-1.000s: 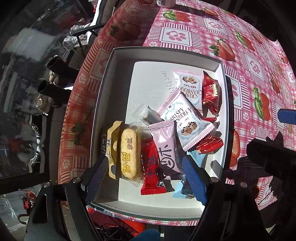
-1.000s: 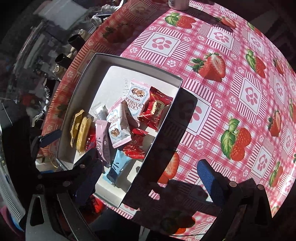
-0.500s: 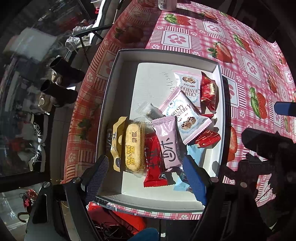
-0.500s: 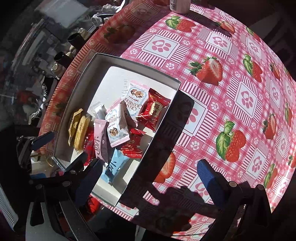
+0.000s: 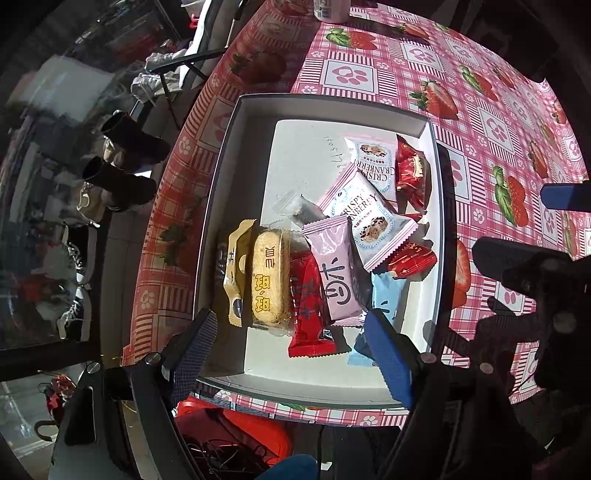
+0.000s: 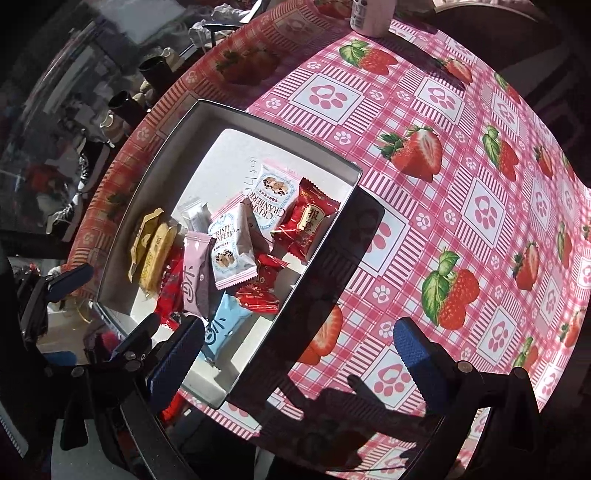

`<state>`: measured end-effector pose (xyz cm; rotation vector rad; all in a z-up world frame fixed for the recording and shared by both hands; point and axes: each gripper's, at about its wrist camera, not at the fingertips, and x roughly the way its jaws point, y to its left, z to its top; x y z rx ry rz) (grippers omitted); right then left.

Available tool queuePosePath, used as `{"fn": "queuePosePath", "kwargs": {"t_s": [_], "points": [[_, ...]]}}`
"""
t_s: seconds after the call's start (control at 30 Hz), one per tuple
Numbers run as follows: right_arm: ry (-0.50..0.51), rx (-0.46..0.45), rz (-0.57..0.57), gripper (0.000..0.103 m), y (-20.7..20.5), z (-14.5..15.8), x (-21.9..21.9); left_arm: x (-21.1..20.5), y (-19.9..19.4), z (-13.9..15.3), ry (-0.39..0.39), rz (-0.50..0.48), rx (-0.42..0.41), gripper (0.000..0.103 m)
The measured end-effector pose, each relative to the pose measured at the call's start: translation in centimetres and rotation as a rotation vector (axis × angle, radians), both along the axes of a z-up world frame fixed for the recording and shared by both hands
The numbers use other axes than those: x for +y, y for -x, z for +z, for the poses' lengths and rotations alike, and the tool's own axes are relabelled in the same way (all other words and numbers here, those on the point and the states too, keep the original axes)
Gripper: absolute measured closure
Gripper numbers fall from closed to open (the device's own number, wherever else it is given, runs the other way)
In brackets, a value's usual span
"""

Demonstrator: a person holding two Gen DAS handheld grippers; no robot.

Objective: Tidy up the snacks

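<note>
A shallow white box (image 5: 236, 155) (image 6: 159, 147) on the strawberry tablecloth holds several snack packets. Among them are two Crispy Cranberry packets (image 5: 369, 218) (image 6: 229, 254), a pink packet (image 5: 336, 273) (image 6: 194, 273), a yellow cake (image 5: 267, 277) (image 6: 157, 254), red packets (image 5: 308, 306) (image 6: 310, 218) and a light blue packet (image 5: 384, 295) (image 6: 225, 325). My left gripper (image 5: 291, 350) is open and empty above the box's near edge. My right gripper (image 6: 295, 354) is open and empty above the box's near right corner; it also shows at the right of the left wrist view (image 5: 532, 258).
The table edge (image 5: 166, 229) falls off just left of the box, with shoes and a chair on the floor beyond. A white bottle (image 6: 371, 16) stands at the table's far edge. Patterned tablecloth (image 6: 461, 206) stretches right of the box.
Both grippers have pulled back and up from the box, so it looks smaller and farther. The snacks have not moved. Both grippers stay open.
</note>
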<state>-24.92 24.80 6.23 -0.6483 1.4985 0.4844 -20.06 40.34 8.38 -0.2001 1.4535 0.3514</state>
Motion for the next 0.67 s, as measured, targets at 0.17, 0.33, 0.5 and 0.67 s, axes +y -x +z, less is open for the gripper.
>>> {"fn": "queuePosePath", "kwargs": {"t_s": [0.17,0.33,0.5,0.67], "points": [[0.001,0.003,0.002,0.0,0.1,-0.1,0.1,-0.2,0.0,0.2,-0.003,-0.009,-0.006,0.018],[0.003,0.005,0.004,0.0,0.3,-0.1,0.2,-0.3,0.0,0.2,-0.005,-0.015,-0.006,0.018],[0.006,0.004,0.018,0.0,0.6,-0.2,0.4,-0.3,0.0,0.2,0.002,-0.013,-0.006,0.018],[0.006,0.008,0.022,0.0,0.7,-0.3,0.6,0.0,0.2,1.1,0.02,-0.007,-0.074,0.018]]}}
